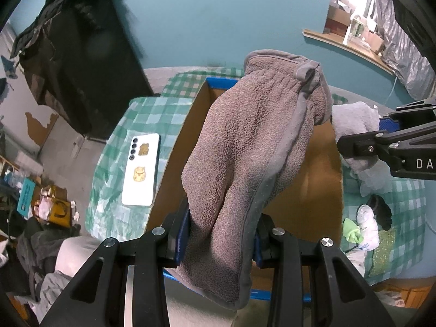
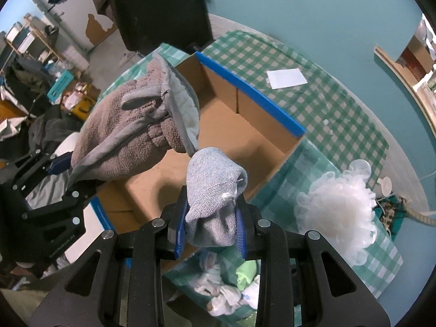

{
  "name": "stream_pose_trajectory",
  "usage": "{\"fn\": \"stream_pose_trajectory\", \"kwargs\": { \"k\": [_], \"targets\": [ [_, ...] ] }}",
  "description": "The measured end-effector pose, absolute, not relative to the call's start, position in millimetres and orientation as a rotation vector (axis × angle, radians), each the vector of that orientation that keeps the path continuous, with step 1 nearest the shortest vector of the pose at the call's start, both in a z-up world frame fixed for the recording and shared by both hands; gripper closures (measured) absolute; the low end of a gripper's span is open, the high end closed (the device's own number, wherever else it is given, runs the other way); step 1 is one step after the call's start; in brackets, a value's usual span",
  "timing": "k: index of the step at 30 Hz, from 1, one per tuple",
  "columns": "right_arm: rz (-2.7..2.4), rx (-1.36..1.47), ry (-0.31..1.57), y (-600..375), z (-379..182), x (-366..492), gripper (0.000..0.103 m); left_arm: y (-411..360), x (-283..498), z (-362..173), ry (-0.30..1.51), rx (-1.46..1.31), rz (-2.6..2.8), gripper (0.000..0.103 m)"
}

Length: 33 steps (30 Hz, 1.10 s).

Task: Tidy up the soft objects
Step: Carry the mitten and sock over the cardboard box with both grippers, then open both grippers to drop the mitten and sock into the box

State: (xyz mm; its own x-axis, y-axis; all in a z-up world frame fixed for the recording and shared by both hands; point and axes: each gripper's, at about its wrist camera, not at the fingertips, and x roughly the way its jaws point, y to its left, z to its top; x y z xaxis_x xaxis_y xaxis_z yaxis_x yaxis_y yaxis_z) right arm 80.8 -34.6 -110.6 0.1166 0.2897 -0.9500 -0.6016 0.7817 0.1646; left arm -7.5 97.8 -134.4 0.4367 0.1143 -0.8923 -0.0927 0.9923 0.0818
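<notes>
A brown fleece mitten (image 1: 245, 158) hangs over the open cardboard box (image 2: 245, 125), pinched in the left gripper (image 1: 220, 234). Beside it, the right gripper (image 2: 211, 226) clamps a balled grey sock (image 2: 215, 190) above the box's near edge, on the green checked tablecloth (image 2: 313, 103).

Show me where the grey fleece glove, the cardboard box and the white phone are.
grey fleece glove (image 1: 245, 147): left wrist view, middle of its fleece back.
cardboard box (image 2: 245, 87): right wrist view, blue-taped far rim.
white phone (image 1: 141, 171): left wrist view, centre of its back, by the gold sticker.
</notes>
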Motion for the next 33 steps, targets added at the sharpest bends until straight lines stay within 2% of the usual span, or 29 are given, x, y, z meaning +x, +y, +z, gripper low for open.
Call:
{"fn": "stream_pose_trajectory", "kwargs": {
  "k": [10,12,16,18,19,21,24,27,30,33],
  "targets": [
    [0.691,-0.323,1.348,-14.5,-130.7,86.9,0.075,107.9,-2.5,-151.9,1.165,-0.02,0.16,0.065],
    [0.701,-0.323,1.354,-12.1,-132.7,86.3,0.072,109.1,-1.8,-154.3,1.177,-0.026,0.164,0.065],
    [0.704,-0.323,1.38,-8.6,-137.9,87.2,0.065,108.2,0.0,-157.1,1.193,-0.02,0.161,0.056],
    [0.708,-0.309,1.399,-7.7,-138.9,86.6,0.055,107.2,0.8,-157.1,1.198,-0.018,0.159,0.05],
    [0.706,-0.306,1.399,-7.7,-138.7,86.3,0.052,106.6,0.7,-156.5,1.199,-0.021,0.158,0.046],
    [0.708,-0.303,1.388,-6.8,-136.0,85.4,0.047,106.2,0.6,-155.3,1.195,-0.023,0.158,0.045],
    [0.705,-0.29,1.382,-8.2,-133.2,84.3,0.046,102.2,0.0,-154.0,1.197,-0.015,0.151,0.038],
    [0.697,-0.288,1.375,-11.0,-129.7,84.6,0.046,96.7,-1.3,-150.7,1.183,0.005,0.136,0.036],
    [0.692,-0.281,1.365,-16.3,-125.6,84.8,0.046,90.8,-1.1,-146.0,1.167,0.028,0.13,0.029],
    [0.693,-0.27,1.354,-22.6,-119.7,84.5,0.046,85.3,-0.7,-140.6,1.149,0.048,0.117,0.029]
  ]
}}
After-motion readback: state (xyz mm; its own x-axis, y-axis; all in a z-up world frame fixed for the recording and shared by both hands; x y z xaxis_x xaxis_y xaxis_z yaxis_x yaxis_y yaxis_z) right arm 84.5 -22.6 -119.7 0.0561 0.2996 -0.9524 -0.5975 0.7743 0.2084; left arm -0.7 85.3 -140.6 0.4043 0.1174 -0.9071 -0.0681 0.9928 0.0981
